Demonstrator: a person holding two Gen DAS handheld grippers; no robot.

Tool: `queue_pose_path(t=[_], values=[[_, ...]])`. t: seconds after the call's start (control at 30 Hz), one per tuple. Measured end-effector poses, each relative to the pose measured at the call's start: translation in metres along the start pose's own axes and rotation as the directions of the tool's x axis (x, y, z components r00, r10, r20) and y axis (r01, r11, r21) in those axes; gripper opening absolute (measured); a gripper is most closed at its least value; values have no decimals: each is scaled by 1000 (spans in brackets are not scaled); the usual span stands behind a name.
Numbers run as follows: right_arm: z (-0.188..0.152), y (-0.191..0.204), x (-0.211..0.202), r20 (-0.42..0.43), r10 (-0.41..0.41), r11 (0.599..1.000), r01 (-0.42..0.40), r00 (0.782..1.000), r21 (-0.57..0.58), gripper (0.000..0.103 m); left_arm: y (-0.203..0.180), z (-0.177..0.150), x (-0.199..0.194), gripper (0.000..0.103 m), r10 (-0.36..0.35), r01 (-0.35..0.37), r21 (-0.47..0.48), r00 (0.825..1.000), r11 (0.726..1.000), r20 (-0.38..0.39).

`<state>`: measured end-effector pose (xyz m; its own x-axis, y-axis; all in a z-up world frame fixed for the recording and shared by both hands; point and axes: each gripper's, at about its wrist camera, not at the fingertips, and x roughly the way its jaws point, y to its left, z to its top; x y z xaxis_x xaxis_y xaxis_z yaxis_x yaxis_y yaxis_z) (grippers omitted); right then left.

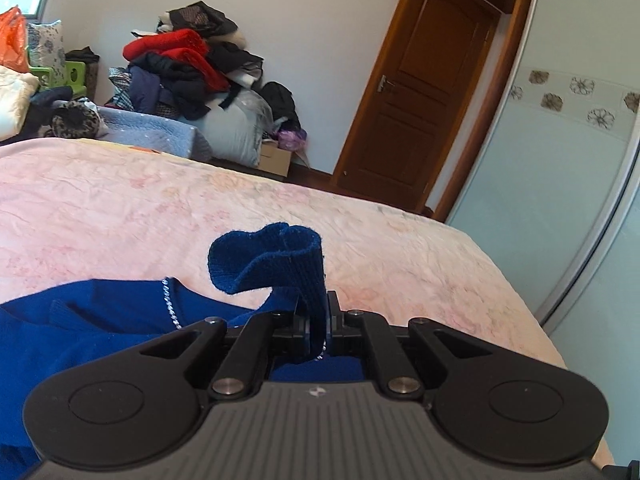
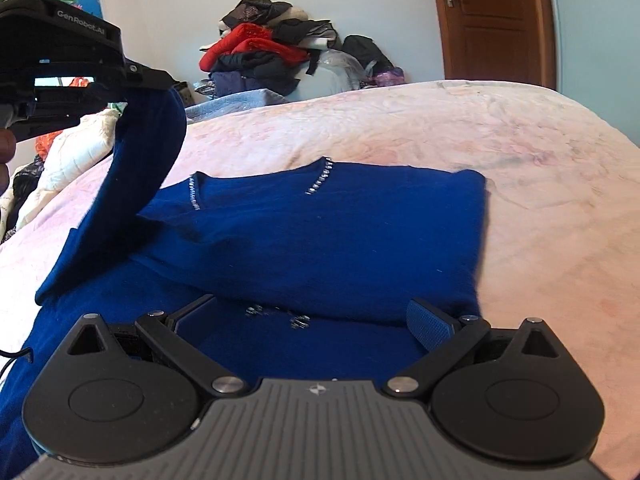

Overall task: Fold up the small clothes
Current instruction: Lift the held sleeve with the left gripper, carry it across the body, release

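Note:
A dark blue knit sweater (image 2: 320,236) with a rhinestone-trimmed neckline lies on the pink bedspread (image 2: 520,168). One sleeve lies folded across its body. My left gripper (image 1: 316,320) is shut on the cuff of the other sleeve (image 1: 268,260) and holds it above the bed; it also shows in the right wrist view (image 2: 160,80), with the sleeve (image 2: 132,184) hanging from it down to the sweater. My right gripper (image 2: 312,320) is open, low over the sweater's near part, holding nothing.
A heap of red, black and navy clothes (image 1: 188,68) is piled against the far wall beyond the bed. A brown wooden door (image 1: 416,100) stands at the right. Pillows and quilts (image 2: 72,144) lie at the bed's left side.

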<state>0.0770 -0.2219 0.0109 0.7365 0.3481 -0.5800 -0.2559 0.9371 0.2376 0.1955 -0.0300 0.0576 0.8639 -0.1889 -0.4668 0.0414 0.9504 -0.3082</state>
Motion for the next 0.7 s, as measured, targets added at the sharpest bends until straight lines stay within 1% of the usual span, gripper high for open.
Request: queue_pose_path(t=[0.17,0.33,0.57,0.7], values=[[-6,-11,-7,-2,-11,1000,11,1000,22,101,-19,-7,6,6,-21,22,29,999,999,-28],[-9,-18,-12,2,-15,999,15,1000,35,102,-42,-13,9,6,-57,61,66,997,996,-55],[-14,-21,-17,-11,-14,1000,14,1000,2,102,-68,-27,20,6,-101,113,102,988,988,-117],[-19,-20,-19,-20,-20,999,19,1000,-27,102,-76,-36,29,6,-108,126,110,982,986,-155]])
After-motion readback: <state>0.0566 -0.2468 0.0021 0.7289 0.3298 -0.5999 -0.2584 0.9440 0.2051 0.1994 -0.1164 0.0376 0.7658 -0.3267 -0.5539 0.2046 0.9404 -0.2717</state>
